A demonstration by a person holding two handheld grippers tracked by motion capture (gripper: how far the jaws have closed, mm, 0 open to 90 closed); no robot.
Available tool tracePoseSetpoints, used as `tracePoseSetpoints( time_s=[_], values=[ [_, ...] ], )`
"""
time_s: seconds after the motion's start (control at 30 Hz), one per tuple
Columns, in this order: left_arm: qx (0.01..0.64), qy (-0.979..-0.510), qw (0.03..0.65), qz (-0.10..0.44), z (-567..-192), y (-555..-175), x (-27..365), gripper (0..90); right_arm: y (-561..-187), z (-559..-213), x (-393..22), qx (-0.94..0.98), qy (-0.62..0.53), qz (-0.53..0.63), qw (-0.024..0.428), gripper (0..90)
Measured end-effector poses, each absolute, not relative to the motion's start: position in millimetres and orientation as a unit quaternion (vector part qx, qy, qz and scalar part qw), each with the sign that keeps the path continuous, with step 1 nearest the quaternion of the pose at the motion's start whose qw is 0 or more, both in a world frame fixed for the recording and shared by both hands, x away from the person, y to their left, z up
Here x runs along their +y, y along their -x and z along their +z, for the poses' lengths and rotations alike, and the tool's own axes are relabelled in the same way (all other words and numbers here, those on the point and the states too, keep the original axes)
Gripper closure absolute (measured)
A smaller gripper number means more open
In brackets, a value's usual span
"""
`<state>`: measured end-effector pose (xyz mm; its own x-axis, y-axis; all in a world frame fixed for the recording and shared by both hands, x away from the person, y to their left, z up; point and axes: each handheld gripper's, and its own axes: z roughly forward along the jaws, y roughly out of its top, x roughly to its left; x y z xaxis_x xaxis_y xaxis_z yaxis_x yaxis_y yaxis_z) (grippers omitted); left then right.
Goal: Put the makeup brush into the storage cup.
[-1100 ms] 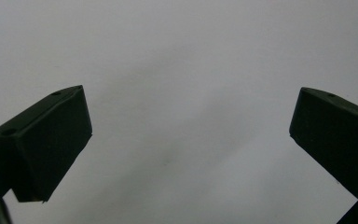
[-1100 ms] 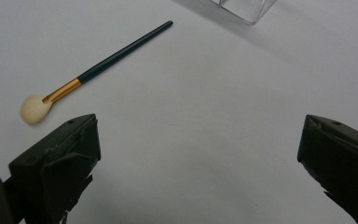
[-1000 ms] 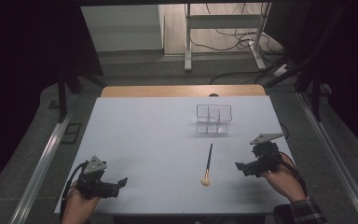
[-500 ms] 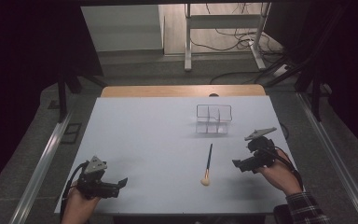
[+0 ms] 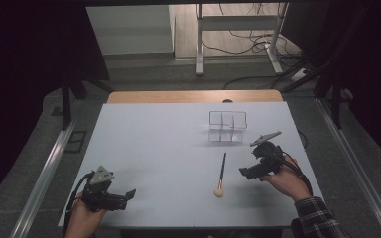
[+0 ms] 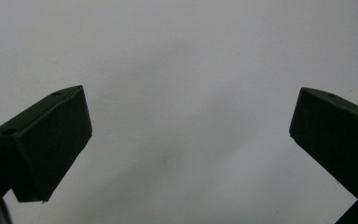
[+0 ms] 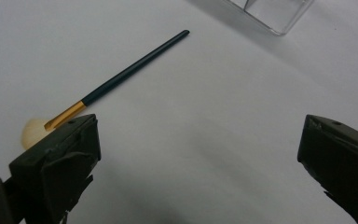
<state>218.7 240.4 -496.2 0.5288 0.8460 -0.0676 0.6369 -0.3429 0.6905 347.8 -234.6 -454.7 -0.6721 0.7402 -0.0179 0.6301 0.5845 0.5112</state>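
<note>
The brush (image 5: 222,173) lies flat on the white bench (image 5: 154,148), right of the middle and toward the person's side. Its dark handle points away from the person toward the far edge, a gold band joins the handle to a pale, rounded tuft, and the tuft is the end nearest the person. In the right gripper view the brush (image 7: 107,86) runs slantwise, its tuft partly hidden behind one jaw, its thin tip aimed at the clear box (image 7: 272,11) at the top edge.

The right claw (image 5: 248,172) hangs just beside the brush, to its right, with its jaws pointing toward the handle. Its jaws are spread wide and nothing lies between them; bare bench shows in the gap. The right hand (image 5: 287,176) grips it from behind, a plaid sleeve (image 5: 317,218) at the wrist, and a grey plate sits on top of the claw.

Beyond the brush's tip, apart from it, stands the clear box (image 5: 227,126), see-through and split into compartments by thin walls.

The left claw (image 5: 129,194) is well apart from the brush, near the bench's front left corner, with its jaws pointing right. Its jaws too are spread and hold nothing, over plain white bench (image 6: 177,70). The left hand (image 5: 82,218) holds it from below.
</note>
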Motion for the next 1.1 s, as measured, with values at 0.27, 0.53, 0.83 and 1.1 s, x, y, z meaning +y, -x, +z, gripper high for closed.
tracePoseSetpoints(
  time_s=[0.27, 0.53, 0.83, 1.1],
  values=[
    [0.461, -0.806, 0.34, 0.151, -496.8, -218.8, 240.0, 0.0, -351.9, -457.2, -223.1, 0.883, -0.39, 0.238, 0.106, 0.0],
    [0.46, -0.807, 0.338, 0.15, -497.2, -219.0, 239.7, 0.0, -354.3, -460.2, -209.5, 0.883, -0.393, 0.238, 0.096, 0.0],
    [0.458, -0.809, 0.338, 0.148, -497.5, -219.4, 239.5, 0.0, -356.4, -465.7, -195.8, 0.887, -0.389, 0.232, 0.087, 0.0],
    [0.457, -0.81, 0.336, 0.147, -497.9, -219.6, 239.5, 0.0, -360.0, -469.1, -175.8, 0.889, -0.389, 0.228, 0.08, 1.4]
  ],
)
